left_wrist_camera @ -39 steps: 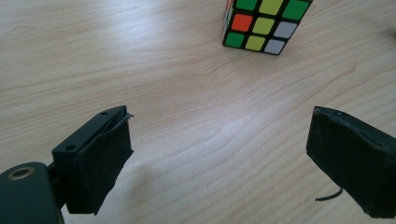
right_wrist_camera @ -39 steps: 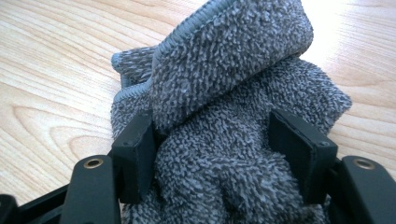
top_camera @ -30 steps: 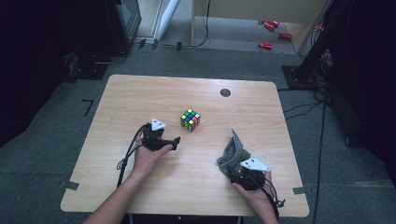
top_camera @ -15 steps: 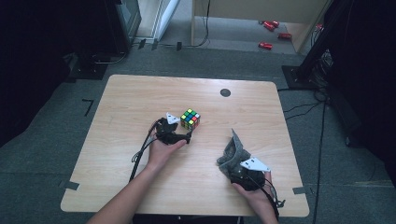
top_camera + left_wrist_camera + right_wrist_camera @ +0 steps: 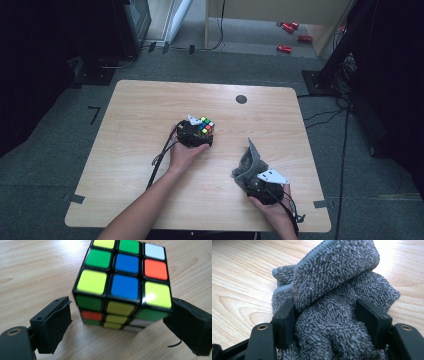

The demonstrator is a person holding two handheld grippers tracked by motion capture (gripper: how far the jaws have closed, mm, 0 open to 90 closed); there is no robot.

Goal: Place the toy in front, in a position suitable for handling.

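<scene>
A scrambled Rubik's cube (image 5: 206, 126) rests on the wooden table (image 5: 135, 125) near its middle. My left gripper (image 5: 199, 135) is right behind it. In the left gripper view the cube (image 5: 122, 285) stands between the two black jaws of the open left gripper (image 5: 120, 327); the left jaw is a little apart from the cube and the right jaw is close against its lower corner. A grey terry cloth (image 5: 248, 162) is bunched at the front right of the table. My right gripper (image 5: 329, 322) is shut on the cloth (image 5: 337, 277), whose folds bulge up between the pads.
A small black round disc (image 5: 241, 99) sits at the back of the table. Cables run over the floor to the right (image 5: 325, 117). Red objects (image 5: 285, 48) lie on the floor beyond the table. Dark stands flank both sides.
My left gripper has travelled forward and to the right until its jaws straddle the cube. The right gripper and the cloth have stayed put.
</scene>
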